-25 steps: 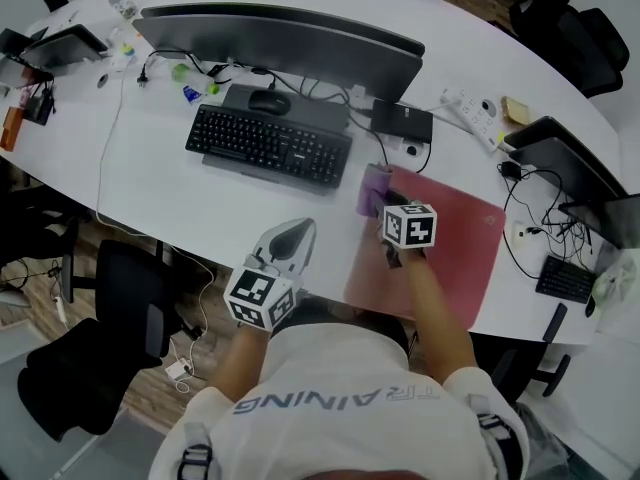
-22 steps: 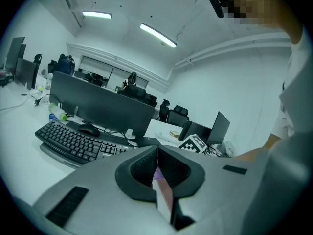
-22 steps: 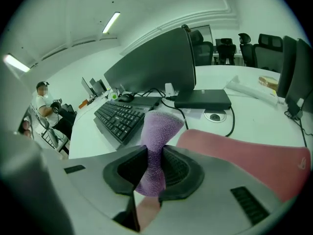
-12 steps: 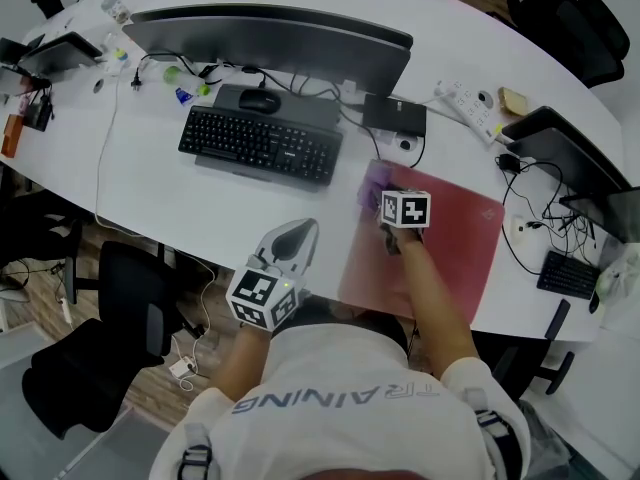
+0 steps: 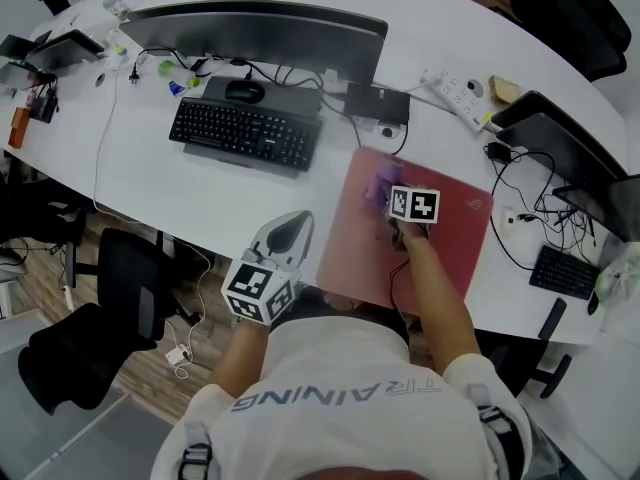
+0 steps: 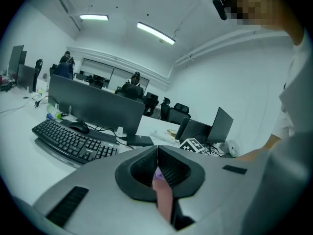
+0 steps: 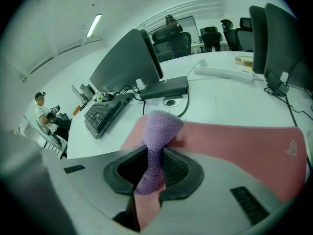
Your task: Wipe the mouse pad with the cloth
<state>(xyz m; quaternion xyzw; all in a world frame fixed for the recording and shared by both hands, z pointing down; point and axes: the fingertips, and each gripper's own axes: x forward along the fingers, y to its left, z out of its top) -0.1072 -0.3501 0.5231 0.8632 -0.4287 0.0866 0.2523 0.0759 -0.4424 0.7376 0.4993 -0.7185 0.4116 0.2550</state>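
Cloth (image 5: 377, 184) sits on the pad's (image 5: 450, 253) far-left part in the head view, the right gripper (image 5: 392, 200) over it; the left gripper (image 5: 291, 226) hangs left of the pad.

Left gripper view: fingers (image 6: 142, 168) pressed together, holding nothing.

Right gripper view: fingers (image 7: 178, 170) pinch the purple cloth (image 7: 155, 146), which rests on the pad (image 7: 234, 146).

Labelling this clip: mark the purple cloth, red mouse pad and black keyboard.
purple cloth (image 7: 160, 127), right gripper view, bunched top.
red mouse pad (image 5: 464, 240), head view, bare right side.
black keyboard (image 5: 243, 134), head view, middle.
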